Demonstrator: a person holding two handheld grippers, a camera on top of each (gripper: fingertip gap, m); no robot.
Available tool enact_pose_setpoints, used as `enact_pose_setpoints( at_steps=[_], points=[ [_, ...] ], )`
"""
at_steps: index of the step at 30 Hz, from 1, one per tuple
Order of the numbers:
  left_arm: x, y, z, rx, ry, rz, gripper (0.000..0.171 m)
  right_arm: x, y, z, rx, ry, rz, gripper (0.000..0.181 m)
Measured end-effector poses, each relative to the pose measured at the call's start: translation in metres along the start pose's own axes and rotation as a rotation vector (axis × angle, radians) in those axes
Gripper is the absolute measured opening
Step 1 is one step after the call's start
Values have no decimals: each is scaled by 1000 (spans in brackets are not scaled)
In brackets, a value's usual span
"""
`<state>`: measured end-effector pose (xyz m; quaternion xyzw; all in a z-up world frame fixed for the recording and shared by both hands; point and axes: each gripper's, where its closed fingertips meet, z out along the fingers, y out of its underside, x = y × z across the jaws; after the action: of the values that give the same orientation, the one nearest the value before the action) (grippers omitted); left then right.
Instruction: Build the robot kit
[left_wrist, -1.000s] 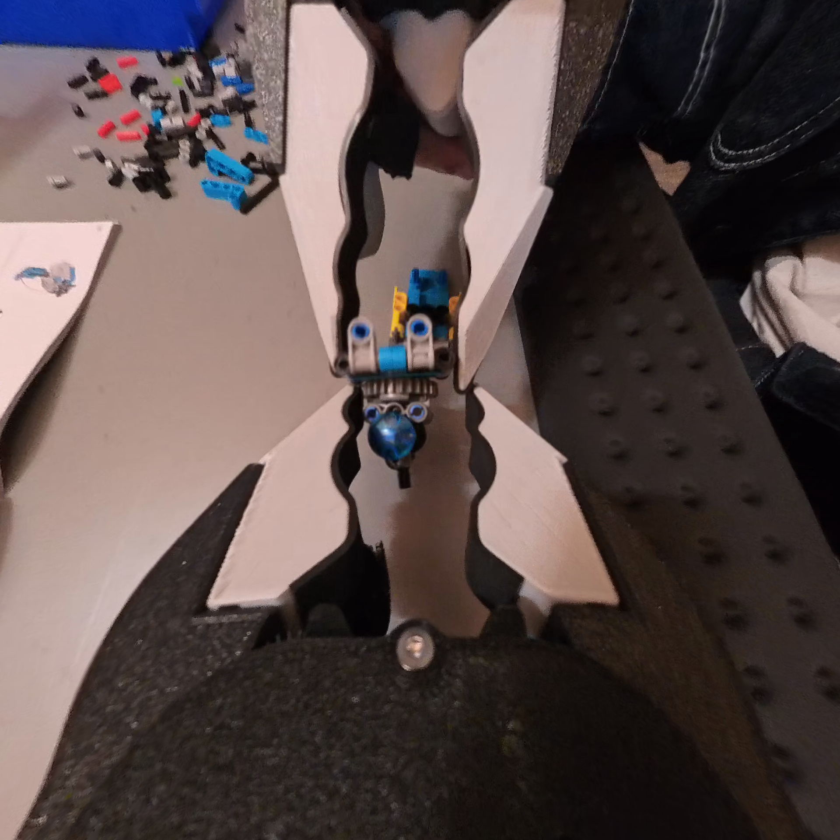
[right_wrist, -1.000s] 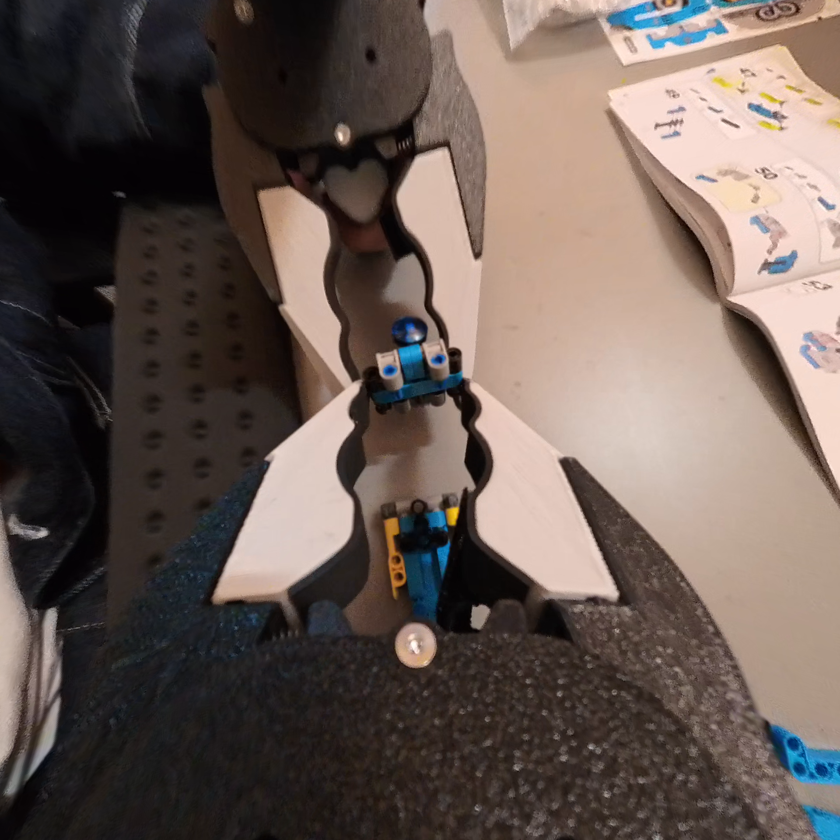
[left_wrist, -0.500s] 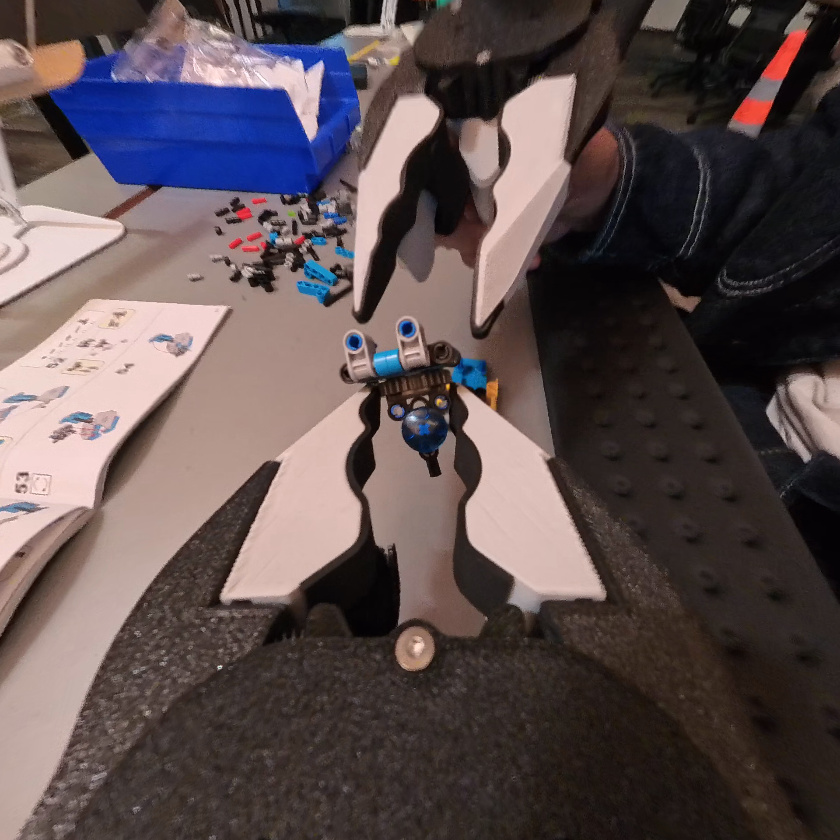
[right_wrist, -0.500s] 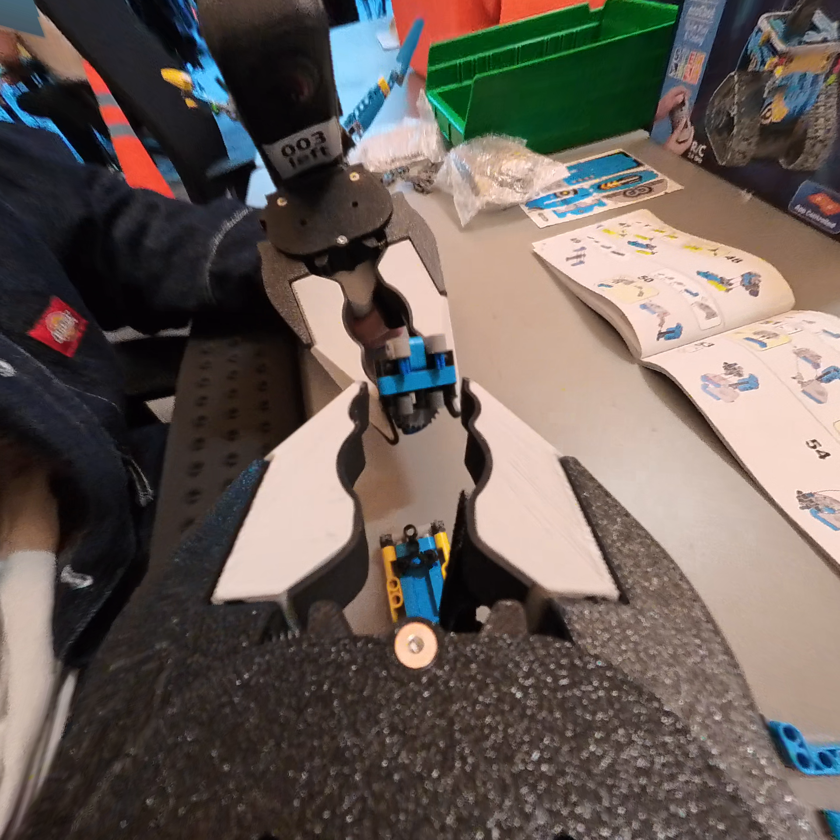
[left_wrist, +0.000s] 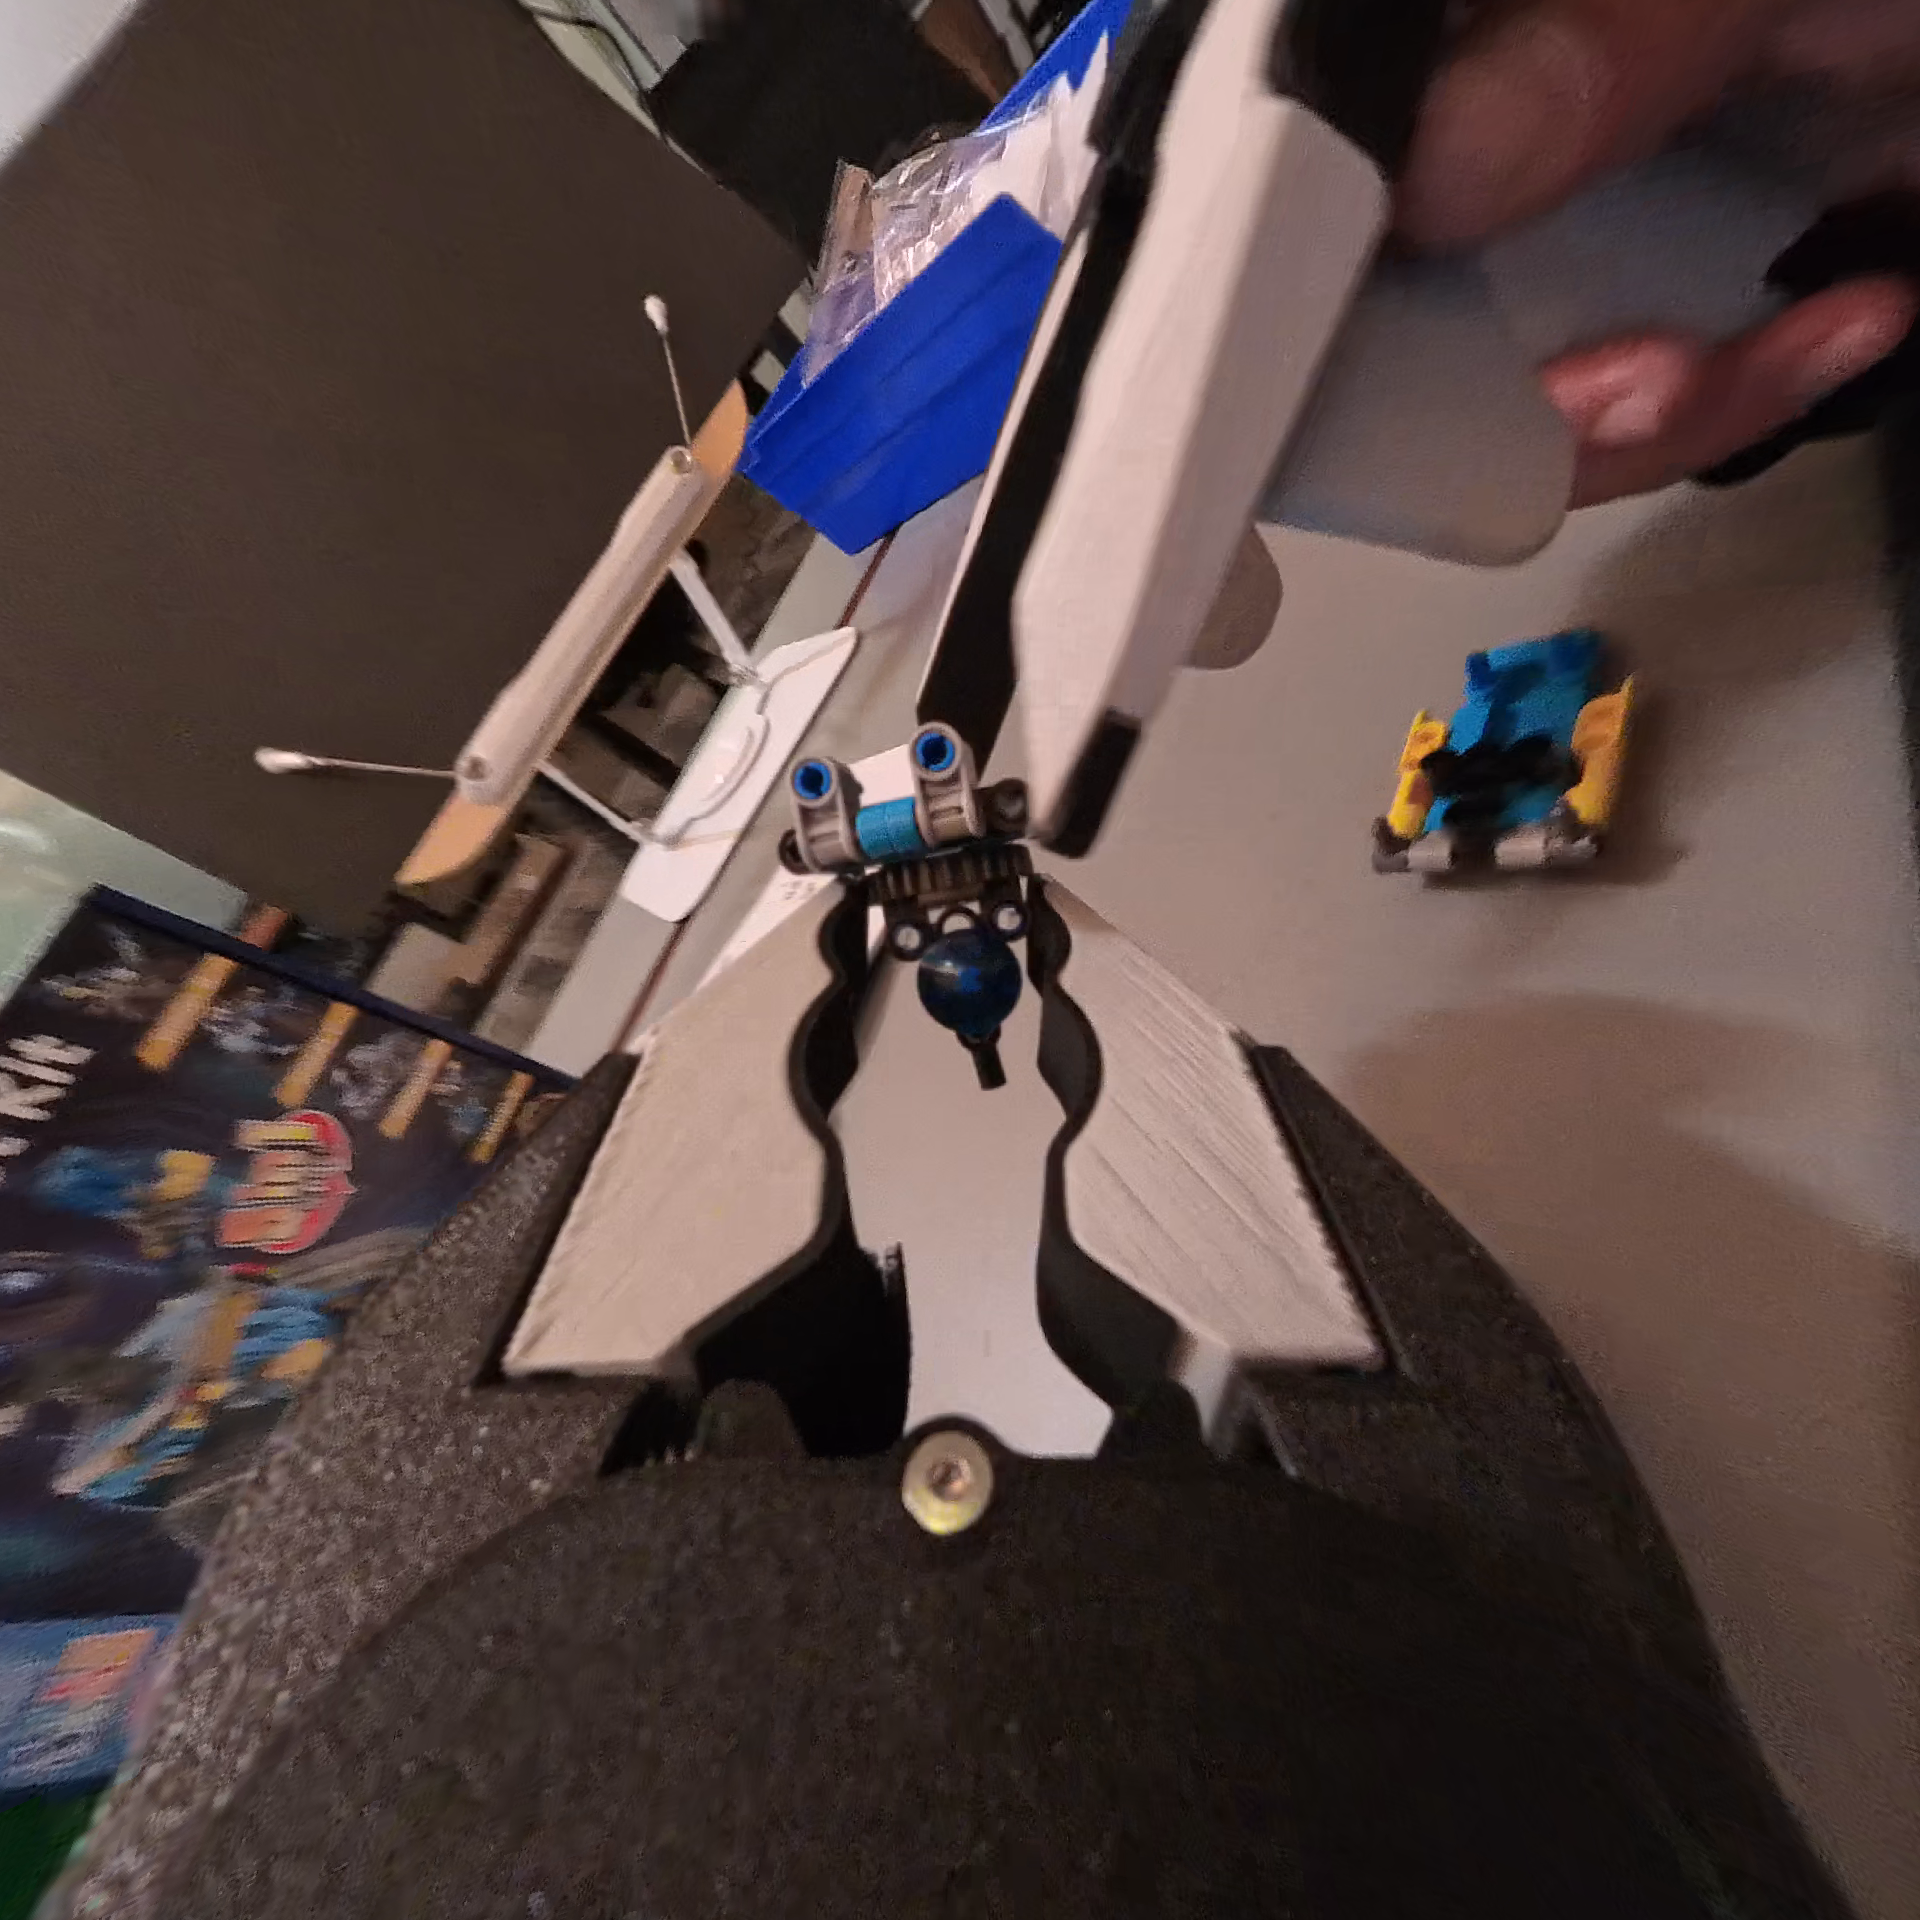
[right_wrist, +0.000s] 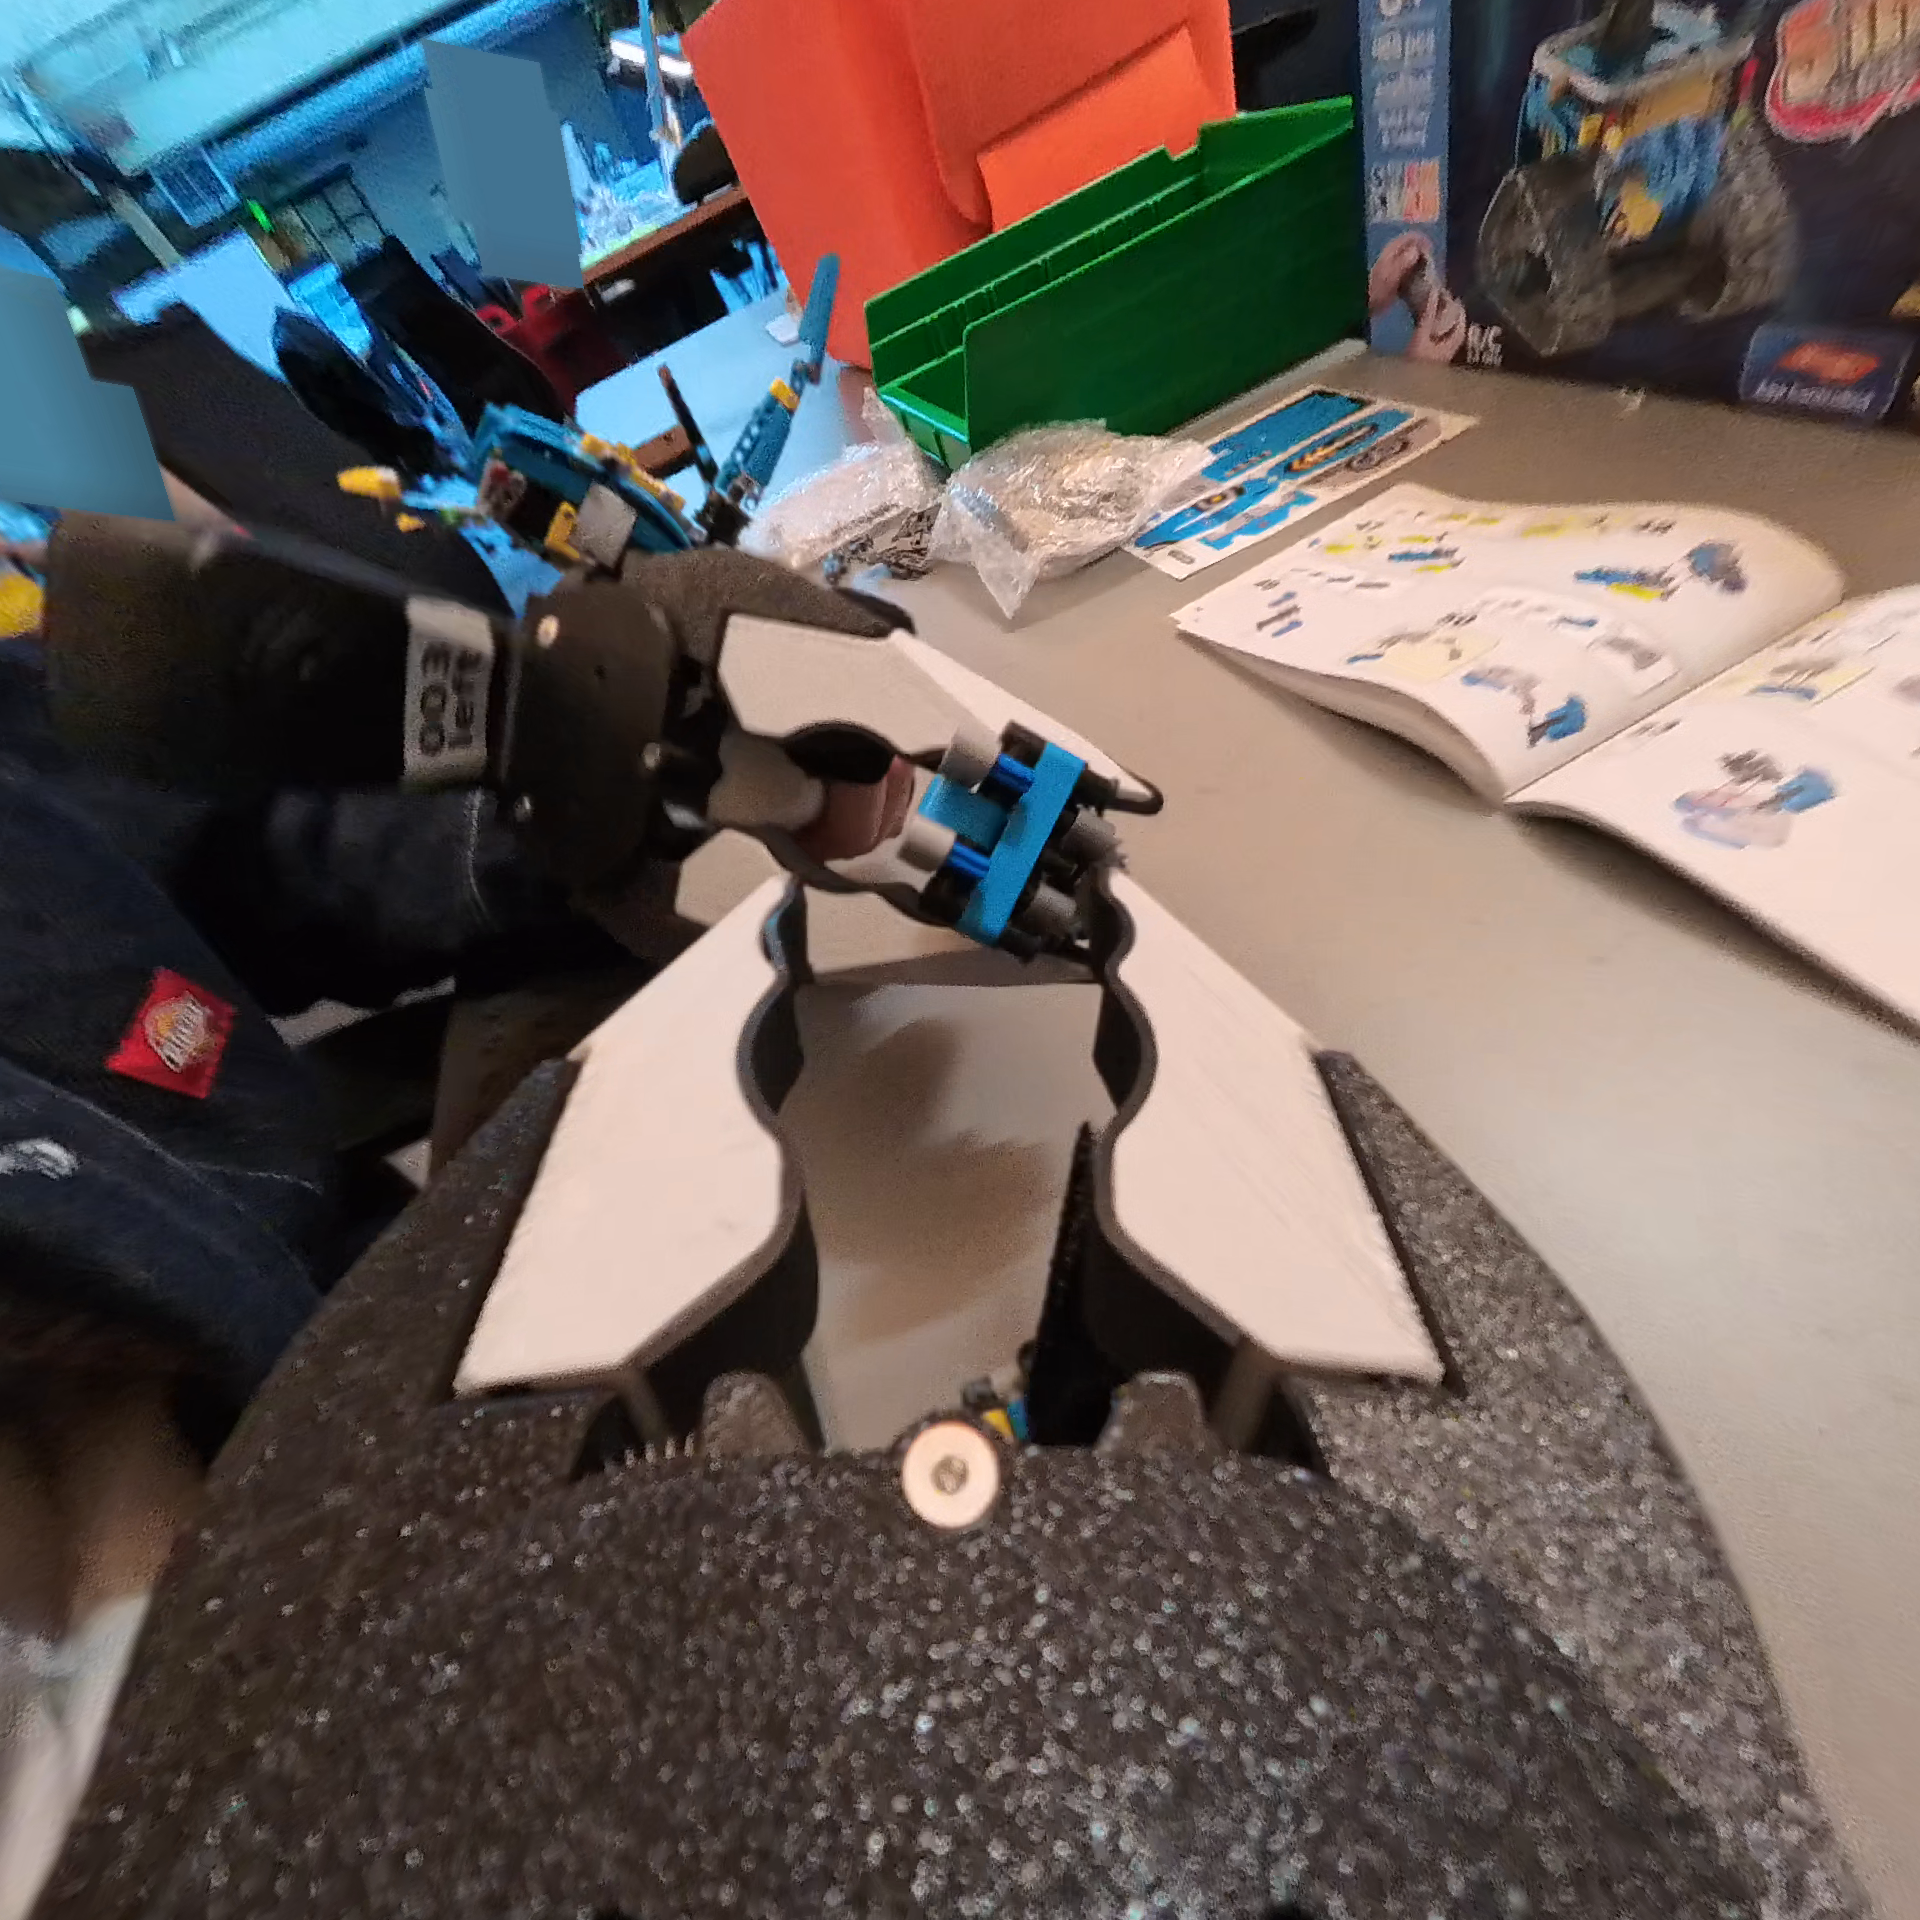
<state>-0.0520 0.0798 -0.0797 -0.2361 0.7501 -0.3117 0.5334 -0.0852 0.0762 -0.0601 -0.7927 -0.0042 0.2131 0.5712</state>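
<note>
Since earlier, our spread right tongs (right_wrist: 951, 914) rose off the grey surface (right_wrist: 1455, 1039); left tongs (left_wrist: 940, 914) pinch the small blue-grey brick assembly (left_wrist: 914, 831) at their tips, the blue-yellow brick chassis (left_wrist: 1507, 769) lying far right.

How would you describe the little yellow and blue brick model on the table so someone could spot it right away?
On the grey table, look right of the left gripper and the small assembly it grips. The model sits alone there, blue with yellow sides and grey bottom pieces. Nothing else nearby is yellow.

White wavy-edged gripper fingers (left_wrist: 717, 1164), speckled black foam bodies, silver centre screw (right_wrist: 950, 1473), dark denim sleeve (right_wrist: 343, 883)
</note>
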Motion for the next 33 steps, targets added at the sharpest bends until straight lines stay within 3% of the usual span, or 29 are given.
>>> enact_pose_setpoints(
  at_steps=[2,4,6,15,19,27,33],
  points=[
    [0,0,0,-11,-45,88,30,1,-3,1,29,-11,73,55],
    [0,-1,0,-22,-84,150,30,4,-7,1,61,-3,128,38],
    [2,0,1,-35,-90,163,30,6,-4,1,54,-4,153,36],
    [-4,-10,3,-19,-118,-9,45,24,-9,-6,97,89,176,35],
    [-1,-11,10,-67,-166,32,44,25,-9,-6,97,93,185,35],
    [-2,-11,14,-81,-109,-209,47,33,-11,-7,109,193,138,35],
    [-3,-11,17,-94,-116,-221,45,33,-10,-3,108,219,137,35]
  ],
)
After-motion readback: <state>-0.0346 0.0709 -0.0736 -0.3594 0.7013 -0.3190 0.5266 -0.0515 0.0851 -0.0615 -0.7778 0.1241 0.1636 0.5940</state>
